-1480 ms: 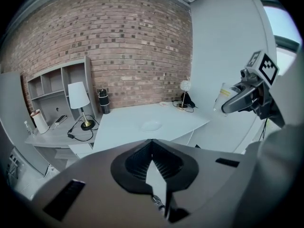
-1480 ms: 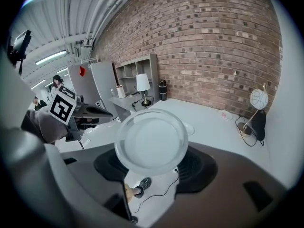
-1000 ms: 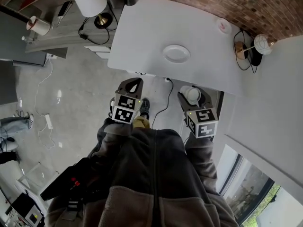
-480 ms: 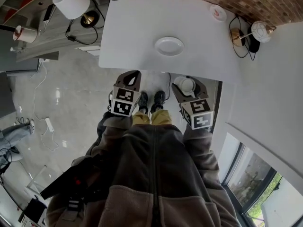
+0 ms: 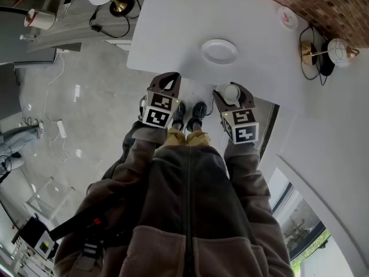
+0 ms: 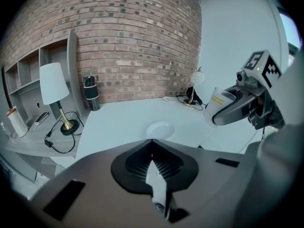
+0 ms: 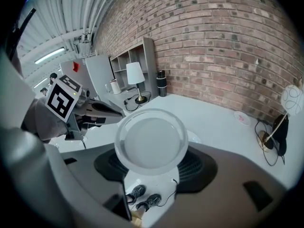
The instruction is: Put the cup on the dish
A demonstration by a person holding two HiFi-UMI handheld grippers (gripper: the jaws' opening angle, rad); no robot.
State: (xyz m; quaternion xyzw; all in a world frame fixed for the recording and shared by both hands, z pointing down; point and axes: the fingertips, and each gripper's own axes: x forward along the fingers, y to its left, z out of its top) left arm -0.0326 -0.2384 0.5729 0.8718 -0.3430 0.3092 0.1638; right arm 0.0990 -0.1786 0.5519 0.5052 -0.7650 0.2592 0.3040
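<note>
**Carry step: cup short of dish**

The empty cup [image 7: 151, 141] is clamped in the wide-spread right claw [image 5: 232, 94], just short of the dish [image 5: 219, 51] and off the tabletop's [image 5: 173, 27] near edge. The dish is bare. Next, I judge: reach forward and lower onto it. The left claw [image 5: 164, 86] is closed and empty.

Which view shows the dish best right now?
Head view: the dish shows whole, from above. Left gripper view shows it small, at a low angle. Right gripper view: the held cup hides nearly all of it.
</note>
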